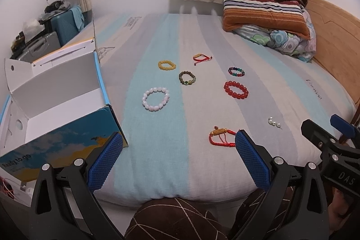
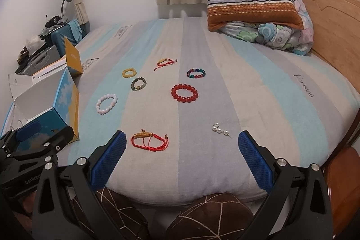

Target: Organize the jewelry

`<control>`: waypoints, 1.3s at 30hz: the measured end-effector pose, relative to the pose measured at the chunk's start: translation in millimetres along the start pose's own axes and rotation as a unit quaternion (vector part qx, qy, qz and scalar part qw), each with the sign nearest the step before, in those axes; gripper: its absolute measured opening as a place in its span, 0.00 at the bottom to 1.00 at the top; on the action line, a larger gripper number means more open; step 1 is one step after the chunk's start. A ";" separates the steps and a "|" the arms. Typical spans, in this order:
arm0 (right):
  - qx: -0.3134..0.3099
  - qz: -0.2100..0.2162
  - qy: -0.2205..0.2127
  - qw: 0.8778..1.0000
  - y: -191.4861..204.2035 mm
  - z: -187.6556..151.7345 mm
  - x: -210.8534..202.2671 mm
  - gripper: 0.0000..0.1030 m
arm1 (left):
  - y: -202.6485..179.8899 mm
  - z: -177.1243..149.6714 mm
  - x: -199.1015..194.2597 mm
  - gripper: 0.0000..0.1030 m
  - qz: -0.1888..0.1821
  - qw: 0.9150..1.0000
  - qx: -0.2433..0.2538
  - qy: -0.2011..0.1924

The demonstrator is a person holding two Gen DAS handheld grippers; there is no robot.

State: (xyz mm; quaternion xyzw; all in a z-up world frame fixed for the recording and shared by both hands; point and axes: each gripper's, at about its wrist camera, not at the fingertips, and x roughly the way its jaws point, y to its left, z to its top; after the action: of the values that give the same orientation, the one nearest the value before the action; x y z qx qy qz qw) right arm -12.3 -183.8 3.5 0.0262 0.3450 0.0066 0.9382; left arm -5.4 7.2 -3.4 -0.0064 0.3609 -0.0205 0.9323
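Observation:
Several bracelets lie spread on the striped bedsheet: a red cord bracelet nearest, a pearl piece, a pink bead bracelet, a red bead bracelet, an olive one, a yellow one, a multicolour one and a far red cord one. An open empty blue box stands at the left. My left gripper and right gripper are open and empty at the near bed edge.
A striped pillow and folded quilts are piled at the far right by the wooden headboard. Suitcases and a lamp stand at the far left. Brown cushions lie below the near bed edge.

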 end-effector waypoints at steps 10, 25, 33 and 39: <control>-0.007 0.000 -0.006 1.000 -0.6 4.8 -6.0 0.93 | -5.0 9.5 -7.6 0.94 -0.005 1.000 0.005 -0.016; -0.008 0.000 -0.001 1.000 1.1 2.7 -3.6 0.93 | -2.8 9.1 -7.7 0.94 -0.010 1.000 0.002 -0.007; -0.010 0.003 0.001 1.000 0.7 2.2 -2.3 0.93 | -0.1 8.1 -7.1 0.93 -0.013 1.000 -0.001 -0.005; -0.011 0.004 -0.001 1.000 0.3 3.3 -3.4 0.93 | -1.9 8.4 -7.6 0.94 -0.009 1.000 0.000 -0.004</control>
State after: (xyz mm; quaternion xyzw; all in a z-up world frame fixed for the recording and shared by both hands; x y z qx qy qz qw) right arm -12.8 -183.8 8.3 0.0171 0.3440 0.0139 0.9387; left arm -5.4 5.7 8.1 -0.0094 0.3567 -0.0294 0.9337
